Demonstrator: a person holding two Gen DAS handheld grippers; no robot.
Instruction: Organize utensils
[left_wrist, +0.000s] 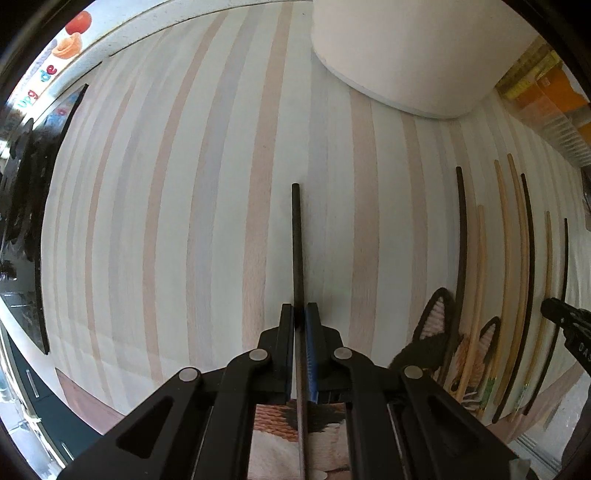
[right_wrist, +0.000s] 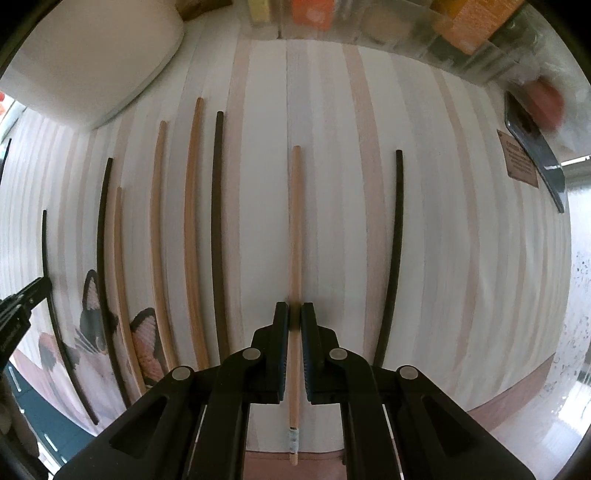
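Sorting looks midway: the left gripper pinches a black chopstick mid-table, the right gripper pinches a wooden chopstick, and mixed sticks remain unsorted between them.

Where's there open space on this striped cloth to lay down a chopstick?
The widest bare patch is left of the black chopstick in the left gripper, out to the dark board. A narrower lane lies between the wooden chopstick in the right gripper and the lone black chopstick. The row by the cat mat is crowded.
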